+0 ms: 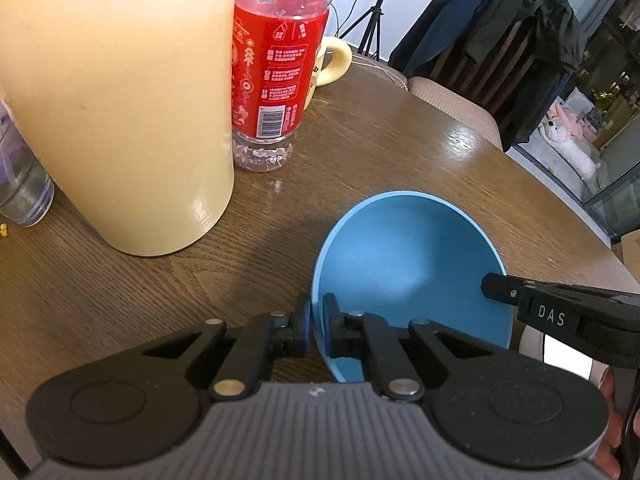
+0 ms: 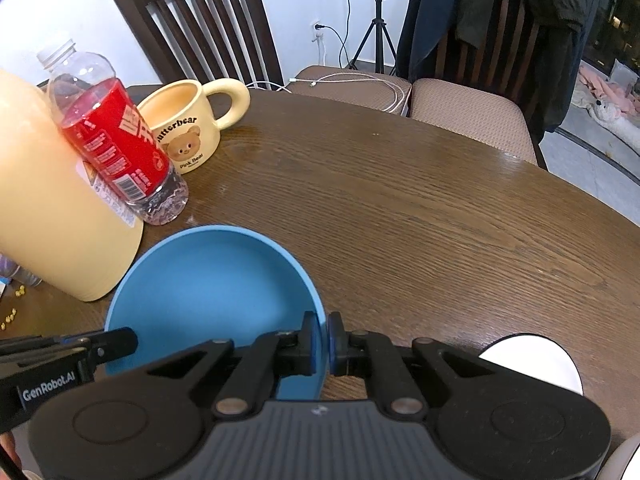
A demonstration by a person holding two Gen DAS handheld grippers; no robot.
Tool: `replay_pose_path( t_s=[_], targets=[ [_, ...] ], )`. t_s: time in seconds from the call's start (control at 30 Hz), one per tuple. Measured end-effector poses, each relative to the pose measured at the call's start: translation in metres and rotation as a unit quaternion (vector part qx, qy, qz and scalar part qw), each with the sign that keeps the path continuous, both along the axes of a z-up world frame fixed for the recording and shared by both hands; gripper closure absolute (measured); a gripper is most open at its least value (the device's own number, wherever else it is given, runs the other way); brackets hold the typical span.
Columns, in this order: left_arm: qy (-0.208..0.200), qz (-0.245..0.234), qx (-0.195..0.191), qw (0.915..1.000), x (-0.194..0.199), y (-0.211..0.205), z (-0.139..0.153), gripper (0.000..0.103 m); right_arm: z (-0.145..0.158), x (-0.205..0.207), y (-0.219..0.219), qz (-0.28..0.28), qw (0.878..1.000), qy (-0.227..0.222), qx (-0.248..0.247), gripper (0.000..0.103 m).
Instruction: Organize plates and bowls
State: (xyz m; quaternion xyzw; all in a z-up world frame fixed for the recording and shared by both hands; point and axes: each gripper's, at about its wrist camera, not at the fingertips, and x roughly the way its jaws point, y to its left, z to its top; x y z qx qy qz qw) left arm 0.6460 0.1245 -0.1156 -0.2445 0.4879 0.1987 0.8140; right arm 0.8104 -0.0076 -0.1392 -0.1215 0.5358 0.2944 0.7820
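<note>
A blue bowl (image 1: 408, 264) is gripped on both sides over the brown wooden table (image 1: 140, 304). My left gripper (image 1: 316, 320) is shut on its left rim, one pad inside and one outside. My right gripper (image 2: 322, 338) is shut on the bowl's (image 2: 208, 280) right rim in the same way. The right gripper's finger (image 1: 520, 296) shows at the bowl's far side in the left wrist view. The left gripper's finger (image 2: 100, 344) shows at the lower left in the right wrist view. A white plate (image 2: 536, 360) lies low at the right, partly hidden by my right gripper.
A tall cream cylinder (image 1: 116, 100) stands left of the bowl, with a red-labelled bottle (image 1: 276, 64) and a cream bear mug (image 2: 188, 124) behind it. A clear glass (image 1: 20, 188) is at the far left. Chairs (image 2: 472, 40) with jackets ring the table's far edge.
</note>
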Motion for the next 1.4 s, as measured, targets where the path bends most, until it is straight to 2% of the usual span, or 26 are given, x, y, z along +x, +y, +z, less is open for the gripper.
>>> replay_pose_path(
  t_s=[0.53,1.4],
  targets=[
    [-0.011,-0.013,0.012,0.9998,-0.013,-0.016,0.019,0.096,0.018,-0.017,-0.016,-0.011,1.000,-0.013,0.005,0.098],
    [-0.024,-0.032,0.024,0.9989,-0.054,-0.045,0.045,0.096,0.050,-0.067,-0.053,-0.026,0.999,-0.026,0.008,0.098]
  ],
)
